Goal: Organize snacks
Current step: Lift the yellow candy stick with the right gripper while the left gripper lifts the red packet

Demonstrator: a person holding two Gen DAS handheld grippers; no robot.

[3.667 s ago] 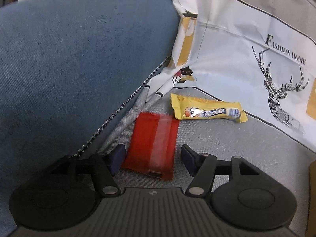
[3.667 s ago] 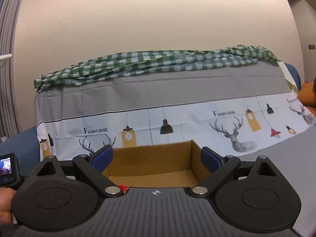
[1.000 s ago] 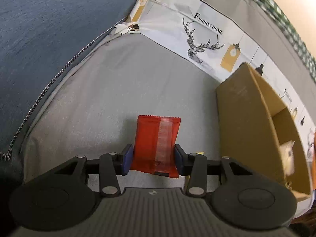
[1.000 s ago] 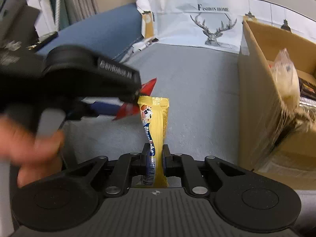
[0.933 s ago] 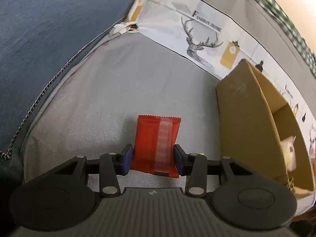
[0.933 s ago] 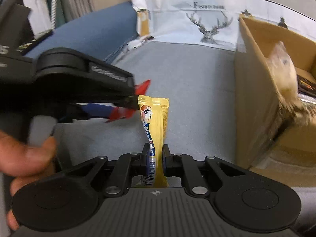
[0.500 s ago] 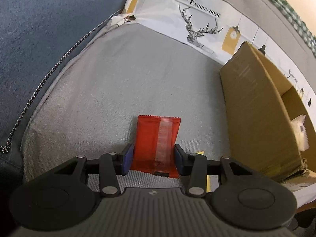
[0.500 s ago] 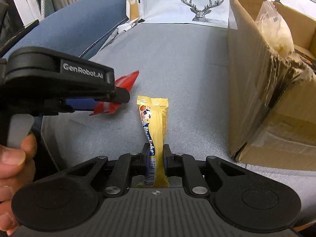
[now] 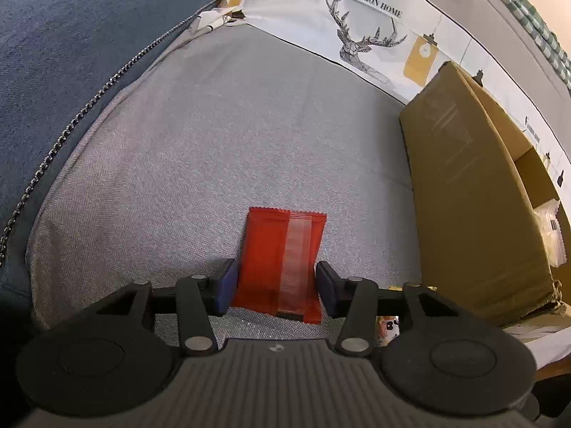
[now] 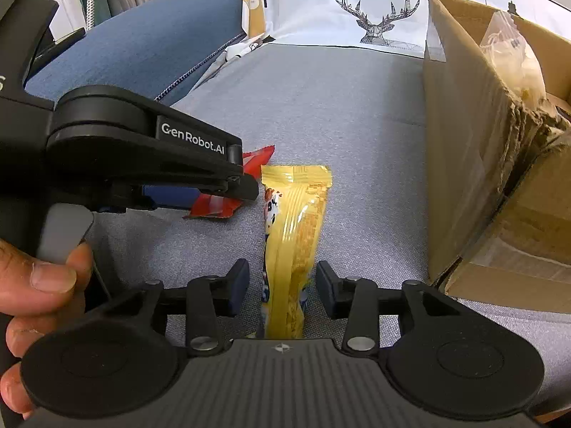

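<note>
Left first: left gripper [image 9: 276, 283] low over the grey cushion [image 9: 221, 135], jaws just eased apart, red packet [image 9: 282, 264] between them, left pad touching its edge, right pad a sliver clear; apparently let go rather than gripped. Further right: right gripper [image 10: 282, 287] with jaws just sprung wide, yellow candy bar [image 10: 294, 235] lying loose between them on the cushion, untouched. Far right: cardboard box [image 10: 464, 149], some snacks already inside. Probably a set-down beside the box. Next: re-grip each snack squarely, lift over the box wall, release inside.
</note>
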